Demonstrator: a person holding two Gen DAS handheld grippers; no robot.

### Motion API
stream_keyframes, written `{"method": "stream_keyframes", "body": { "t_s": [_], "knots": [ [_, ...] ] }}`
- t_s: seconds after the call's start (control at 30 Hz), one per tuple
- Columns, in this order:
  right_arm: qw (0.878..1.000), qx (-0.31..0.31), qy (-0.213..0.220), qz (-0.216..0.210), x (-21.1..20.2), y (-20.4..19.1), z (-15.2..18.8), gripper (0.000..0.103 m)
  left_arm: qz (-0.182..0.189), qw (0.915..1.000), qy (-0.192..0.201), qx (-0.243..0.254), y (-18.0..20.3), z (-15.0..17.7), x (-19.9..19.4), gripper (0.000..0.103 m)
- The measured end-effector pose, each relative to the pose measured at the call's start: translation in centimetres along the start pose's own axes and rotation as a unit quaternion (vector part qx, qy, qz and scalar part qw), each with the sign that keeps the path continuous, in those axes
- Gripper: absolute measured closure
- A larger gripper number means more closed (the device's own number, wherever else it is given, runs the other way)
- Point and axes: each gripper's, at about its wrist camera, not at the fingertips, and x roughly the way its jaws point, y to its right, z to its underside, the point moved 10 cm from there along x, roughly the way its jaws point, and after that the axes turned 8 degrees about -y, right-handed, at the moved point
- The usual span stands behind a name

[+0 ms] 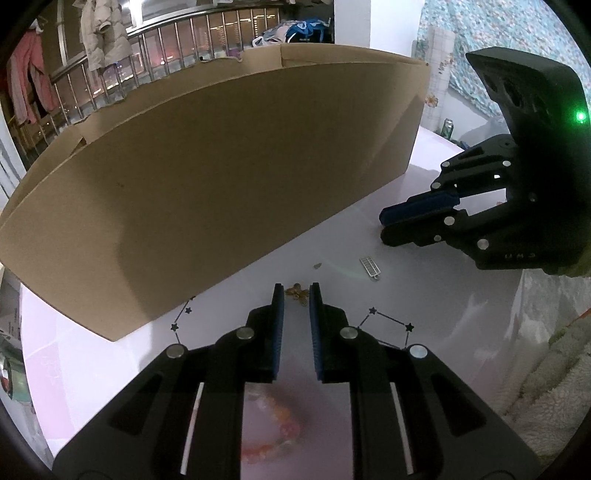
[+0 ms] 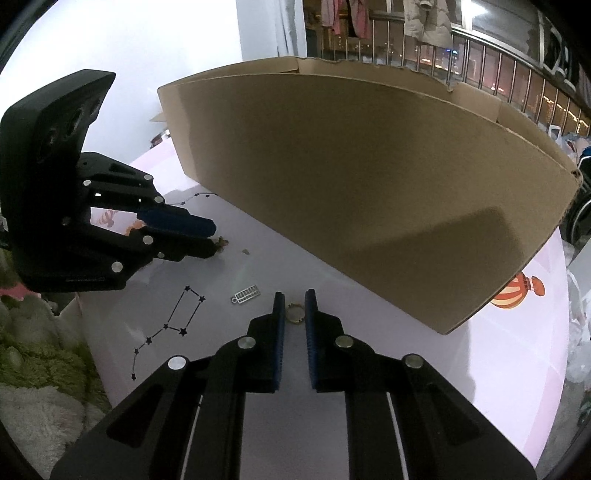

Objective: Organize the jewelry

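- Nearest, low in the left wrist view: blurred bead bracelet, orange and pale, lying on the glossy pinkish-white table under the black linkage.
- Left gripper narrowed, blue ribbed pads against both sides of a small gold flower charm at centre frame, on the table surface.
- Right gripper likewise narrowed, pads closed on a thin gold ring lying flat at centre of the right wrist view.
- Between the two grippers: a flat silver grid charm with a small loop at one end, loose on the table, touching nothing.
- Slightly beyond, a tiny dull speck of jewelry, too small to identify.
- Printed on the tabletop: black star-and-line constellations and an orange striped balloon, partly hidden by the box.
- Fluffy fleece blanket past the table edge, lower right of the left view.
- Directly behind the jewelry, filling mid-frame: a big matte brown cardboard box, top edge torn, blocking most of the view beyond.
- Farthest, upper left: metal railing and a hanging pale coat.
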Motion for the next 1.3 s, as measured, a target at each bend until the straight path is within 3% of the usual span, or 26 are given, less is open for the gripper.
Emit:
{"method": "stream_keyframes", "body": {
  "t_s": [0.27,0.5,0.67,1.03,1.13,1.17,1.3],
  "knots": [
    [1.000,0.004,0.002,-0.003,-0.01,-0.04,0.05,0.092,-0.009,0.9999,-0.003,-0.004,-0.25,-0.09,0.28,0.083],
    [1.000,0.006,0.002,-0.006,0.16,0.07,0.07,0.092,0.000,1.0000,-0.001,-0.001,-0.14,-0.24,0.44,0.083],
    [1.000,0.007,0.003,-0.008,0.16,0.19,0.07,0.092,0.013,0.9999,0.001,0.003,0.08,-0.13,0.35,0.091],
    [1.000,0.008,0.004,-0.007,0.14,0.09,-0.03,0.092,0.012,0.9999,0.001,0.005,0.43,-0.07,0.15,0.091],
    [1.000,0.008,0.004,-0.007,0.09,0.07,-0.05,0.092,0.013,0.9999,0.000,0.002,0.26,-0.17,0.09,0.100],
    [1.000,0.008,0.005,-0.008,0.01,0.06,-0.10,0.097,0.011,0.9999,0.000,0.002,0.23,-0.13,0.08,0.100],
    [1.000,0.009,0.003,-0.006,0.01,0.04,-0.06,0.098,0.010,0.9999,0.000,0.001,0.21,-0.01,-0.01,0.100]
  ]
}}
